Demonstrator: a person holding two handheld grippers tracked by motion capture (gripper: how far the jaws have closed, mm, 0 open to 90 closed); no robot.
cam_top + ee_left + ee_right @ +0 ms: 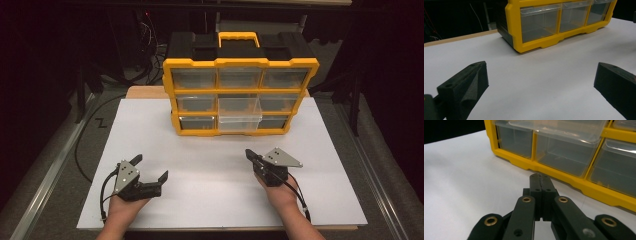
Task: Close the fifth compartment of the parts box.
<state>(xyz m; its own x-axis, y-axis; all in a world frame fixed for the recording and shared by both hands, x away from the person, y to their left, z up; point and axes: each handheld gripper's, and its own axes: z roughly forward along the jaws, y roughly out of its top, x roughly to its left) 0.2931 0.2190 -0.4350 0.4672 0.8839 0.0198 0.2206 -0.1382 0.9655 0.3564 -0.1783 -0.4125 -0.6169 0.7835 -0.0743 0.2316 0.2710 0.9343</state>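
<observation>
A yellow and black organizer box [240,95] with clear plastic drawers stands upright at the far middle of the white table sheet [210,165]. One middle drawer [240,116] juts out toward me. My left gripper [149,167] rests at the near left, jaws wide open with nothing between them; its fingers [466,85] frame bare sheet short of the box [559,22]. My right gripper [248,154] sits at the near right, shut on nothing, its tips [540,180] pointing at the box's bottom row [564,155], a short gap away.
The white sheet lies on a wooden board [145,92] whose edge shows behind the box. Black cables [85,145] trail over the floor at the left. A metal rail [45,185] runs along the table's left side, and dark equipment stands behind.
</observation>
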